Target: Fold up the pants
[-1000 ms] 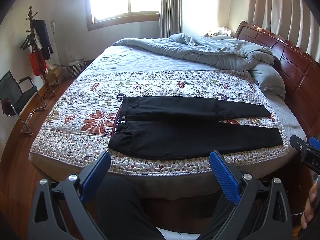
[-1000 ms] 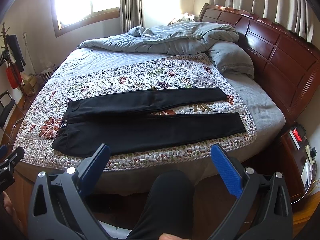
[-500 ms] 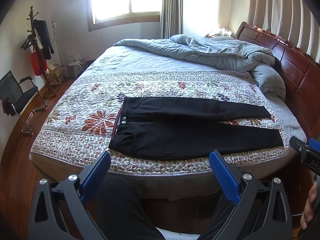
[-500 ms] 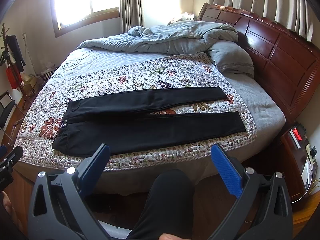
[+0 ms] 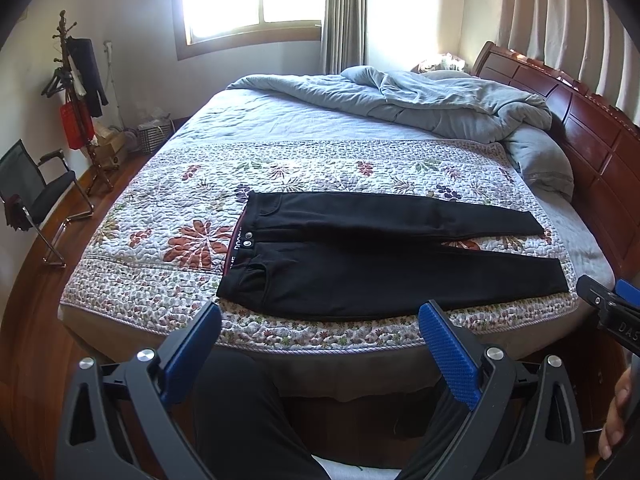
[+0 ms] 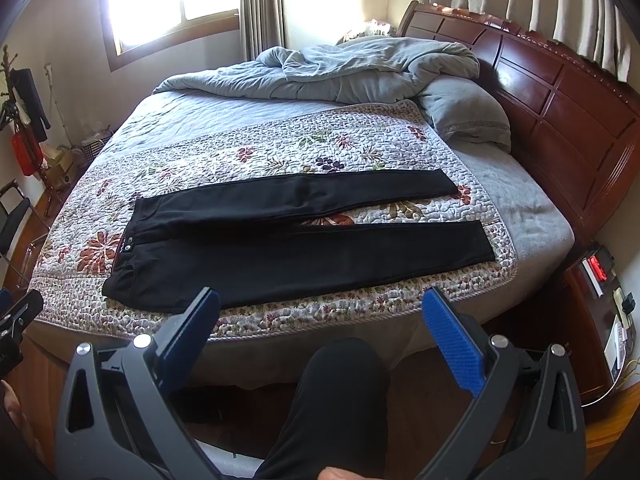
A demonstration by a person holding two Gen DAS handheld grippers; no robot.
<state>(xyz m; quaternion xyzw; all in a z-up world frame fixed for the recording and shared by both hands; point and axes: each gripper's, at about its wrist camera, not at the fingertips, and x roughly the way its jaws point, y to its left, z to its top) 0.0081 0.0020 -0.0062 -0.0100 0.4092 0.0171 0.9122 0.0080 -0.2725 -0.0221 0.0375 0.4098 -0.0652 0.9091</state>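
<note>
- On the floral quilt (image 5: 168, 216), the black pants (image 5: 360, 264) were laid flat, unfolded, waistband to the left, legs extended toward the headboard (image 6: 560, 92).
- The left gripper (image 5: 320, 344) was held short of the bed edge, fingers spread wide, nothing gripped.
- The right gripper (image 6: 320, 328) was likewise held wide and unloaded.

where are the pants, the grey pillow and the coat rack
pants (image 5: 360, 276), left wrist view, on the near leg's thigh
grey pillow (image 6: 468, 114), right wrist view, middle of its top face
coat rack (image 5: 66, 60), left wrist view, on the upper pole
</note>
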